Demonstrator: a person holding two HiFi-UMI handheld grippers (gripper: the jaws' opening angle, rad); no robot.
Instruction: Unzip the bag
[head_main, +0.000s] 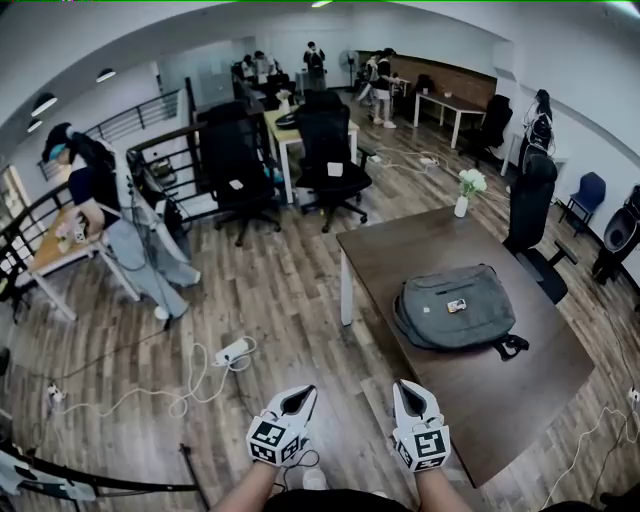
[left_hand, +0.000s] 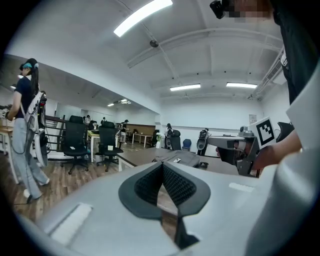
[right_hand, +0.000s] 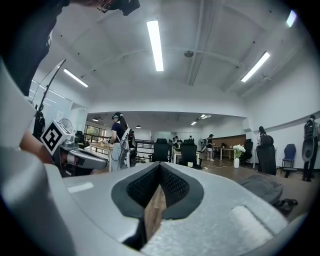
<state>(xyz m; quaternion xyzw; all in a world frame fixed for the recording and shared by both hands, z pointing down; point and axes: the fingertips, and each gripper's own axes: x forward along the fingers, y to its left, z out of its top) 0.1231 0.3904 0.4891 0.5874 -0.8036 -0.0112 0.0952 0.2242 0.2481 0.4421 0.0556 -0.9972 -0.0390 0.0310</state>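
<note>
Grey fabric marks the bag (head_main: 455, 308) in the head view: it lies flat on the dark wooden worktop (head_main: 500, 400), toward the middle, with its black strap trailing at the near right side. The left tongs (head_main: 303, 393) and right tongs (head_main: 405, 386) are held side by side over the plank floor, just off the worktop's near left edge and well apart from the bag. A vase of white flowers (head_main: 467, 190) stands at the worktop's far corner, and a black office chair (head_main: 530, 215) is at its far side. A white power strip (head_main: 232, 351) lies on the floor to the left.

In the left gripper view, the left tongs (left_hand: 162, 165) are pressed together at the tips, with nothing pinched; only floor shows through the slit lower down. The bag (left_hand: 177, 157) lies beyond them on the worktop, and the right tongs (left_hand: 220, 145) reach in from the right.

In the right gripper view, the right tongs (right_hand: 160, 167) are likewise pressed together and empty. The bag (right_hand: 262, 187) sits off to the right, low on the worktop, and the left tongs (right_hand: 82, 160) show at the left.
</note>
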